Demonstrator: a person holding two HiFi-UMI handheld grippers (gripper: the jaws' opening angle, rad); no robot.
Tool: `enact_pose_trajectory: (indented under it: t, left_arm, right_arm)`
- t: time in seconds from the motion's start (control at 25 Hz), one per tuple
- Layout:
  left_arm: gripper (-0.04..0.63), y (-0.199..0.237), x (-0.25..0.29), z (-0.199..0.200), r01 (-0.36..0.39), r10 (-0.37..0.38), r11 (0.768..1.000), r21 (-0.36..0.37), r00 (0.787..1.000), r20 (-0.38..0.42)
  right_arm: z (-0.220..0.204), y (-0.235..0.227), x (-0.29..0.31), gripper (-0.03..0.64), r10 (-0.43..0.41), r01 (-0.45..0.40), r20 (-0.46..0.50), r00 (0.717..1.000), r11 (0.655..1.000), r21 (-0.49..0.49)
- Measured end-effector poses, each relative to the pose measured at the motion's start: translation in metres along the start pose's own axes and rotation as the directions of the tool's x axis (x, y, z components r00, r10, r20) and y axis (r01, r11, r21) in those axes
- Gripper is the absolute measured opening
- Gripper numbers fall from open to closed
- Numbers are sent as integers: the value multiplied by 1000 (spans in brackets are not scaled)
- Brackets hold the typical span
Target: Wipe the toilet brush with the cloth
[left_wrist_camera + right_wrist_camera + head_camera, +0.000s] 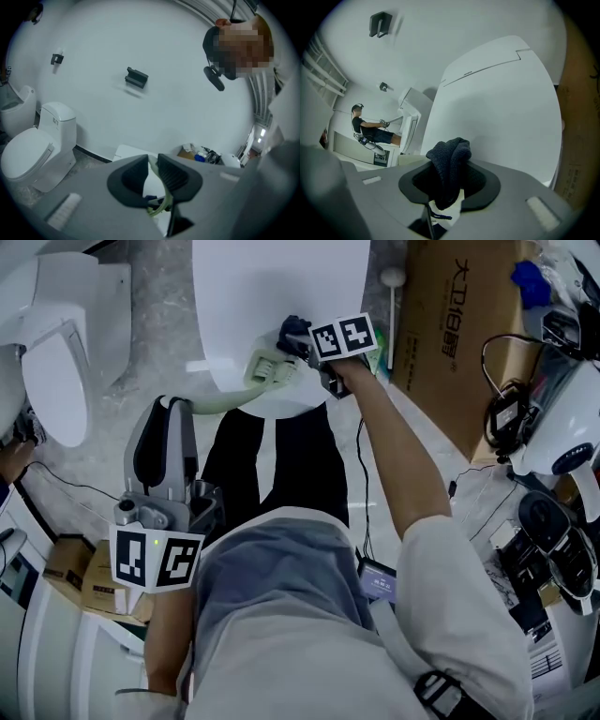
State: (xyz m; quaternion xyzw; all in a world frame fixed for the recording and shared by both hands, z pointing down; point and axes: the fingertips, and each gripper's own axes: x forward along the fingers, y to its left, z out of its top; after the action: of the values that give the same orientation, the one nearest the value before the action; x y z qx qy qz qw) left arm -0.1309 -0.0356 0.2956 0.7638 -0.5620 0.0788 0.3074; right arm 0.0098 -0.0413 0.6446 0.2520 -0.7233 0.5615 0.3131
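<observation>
My left arm is bent close to my body. The left gripper (174,411) points away from me, and its marker cube sits low by my waist. Its jaws are clamped on the thin pale-green handle of the toilet brush (265,367). The brush runs forward and to the right, and its head sits over the near edge of the white toilet lid (281,287).

My right arm is stretched well forward with the sleeve pushed up. The right gripper (307,341) sits at that same near edge of the lid. Its jaws are clenched on the dark blue cloth (294,331), which bunches out past the tips just beside the brush head. I cannot tell whether the two are touching.

A large cardboard box (459,324) stands right of the lid with its printed side facing me, and I cannot see inside it. A smaller cardboard box (70,563) sits at my lower left.

Only the head view shows the brush head and the cloth together. The left gripper view shows just the handle between the jaws, a second toilet (33,150) off to the left, and a dark bracket (136,77) on the wall. The right gripper view shows the cloth filling its jaws and another person (370,129) far back.
</observation>
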Motion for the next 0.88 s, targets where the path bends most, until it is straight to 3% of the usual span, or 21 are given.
enact_pose_trajectory:
  t: [0.2,0.88]
  left_arm:
    - [0,0,0,0,-1,1,1000,-1,1000,5]
    - [0,-7,-1,-5,5,-5,999,33,1000,6]
  right_arm:
    - [-5,-6,-3,114,-36,38,31,999,996,-74]
    - [-20,-12,-10,114,-65,72,54,996,988,-137]
